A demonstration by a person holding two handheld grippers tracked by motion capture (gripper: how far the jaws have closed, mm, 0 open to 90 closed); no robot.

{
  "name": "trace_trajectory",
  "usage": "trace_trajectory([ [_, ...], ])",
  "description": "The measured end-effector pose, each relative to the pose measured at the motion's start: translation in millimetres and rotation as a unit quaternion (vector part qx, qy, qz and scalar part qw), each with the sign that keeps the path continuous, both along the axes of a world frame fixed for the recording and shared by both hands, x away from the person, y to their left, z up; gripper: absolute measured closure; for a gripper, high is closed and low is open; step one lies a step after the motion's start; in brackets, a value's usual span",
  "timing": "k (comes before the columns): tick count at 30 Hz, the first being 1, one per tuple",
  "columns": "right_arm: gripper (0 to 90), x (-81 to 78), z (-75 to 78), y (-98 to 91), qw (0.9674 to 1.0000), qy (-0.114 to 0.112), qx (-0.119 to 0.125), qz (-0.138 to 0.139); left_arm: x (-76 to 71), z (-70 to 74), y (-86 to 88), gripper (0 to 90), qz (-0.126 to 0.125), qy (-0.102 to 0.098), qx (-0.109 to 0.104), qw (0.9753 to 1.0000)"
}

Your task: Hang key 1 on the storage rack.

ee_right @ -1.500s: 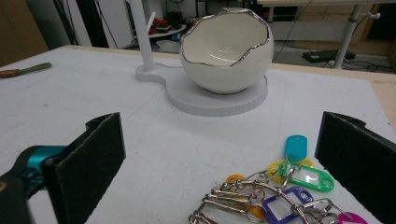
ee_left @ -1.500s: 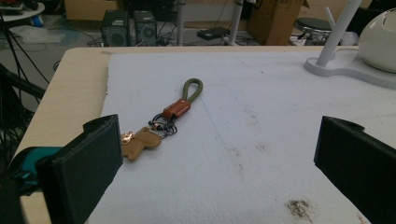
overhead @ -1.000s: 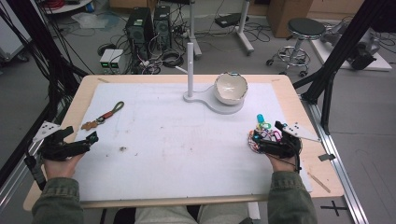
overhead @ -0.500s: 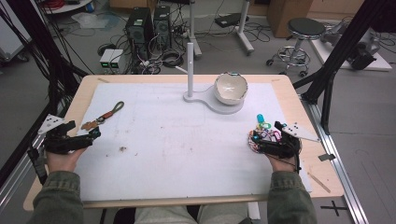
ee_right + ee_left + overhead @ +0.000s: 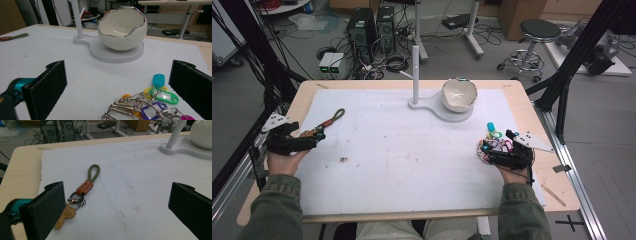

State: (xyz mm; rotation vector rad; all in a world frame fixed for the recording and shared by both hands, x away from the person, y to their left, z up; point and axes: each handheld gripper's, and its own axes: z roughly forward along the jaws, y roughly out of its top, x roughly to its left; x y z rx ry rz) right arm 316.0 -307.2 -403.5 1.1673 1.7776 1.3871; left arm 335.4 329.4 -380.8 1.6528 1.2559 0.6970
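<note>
Claws are held spread: left claw (image 5: 309,141) beside the olive-looped key strap (image 5: 85,186), right claw (image 5: 484,149) over tagged keyrings (image 5: 150,105), short of the eggshell bowl (image 5: 122,27), likely readied for pickup.

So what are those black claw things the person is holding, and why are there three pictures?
A person sits at a table holding a hand tool in each hand. Each tool is a gripper with two black jaws that can pinch things. The left gripper and right gripper both have their jaws wide open and hold nothing.

One picture comes from a camera high above the table. The other two come from small cameras riding on each gripper, looking out between its jaws.

On the white mat lie a keychain with a green loop in front of the left gripper, and a bunch of coloured key tags in front of the right one. Farther back, an eggshell-shaped white bowl sits on a white stand.
</note>
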Motion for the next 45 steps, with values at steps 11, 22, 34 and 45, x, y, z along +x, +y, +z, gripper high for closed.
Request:
trace_trajectory([
  [11, 0.7, 0.9, -0.4, -1.0, 1.0, 0.002, 0.003, 0.001, 23.9, 4.8, -1.8, 1.7, -0.01, 0.017, 0.016, 0.9997],
  [22, 0.8, -1.0, 1.6, -4.7, 0.9995, 0.001, 0.028, -0.017, 47.4, 1.4, -6.4, 1.7, -0.023, 0.044, 0.036, 0.9981],
  [34, 0.7, 0.3, 1.1, -4.3, 0.9995, 0.003, 0.025, -0.018, 67.1, -16.3, 0.3, 3.0, -0.023, 0.073, 0.031, 0.9966],
  [45, 0.7, 0.6, 0.4, -3.0, 0.9998, 0.004, 0.016, -0.013, 95.5, -30.4, 3.6, 3.4, -0.022, 0.126, 0.063, 0.9897],
])
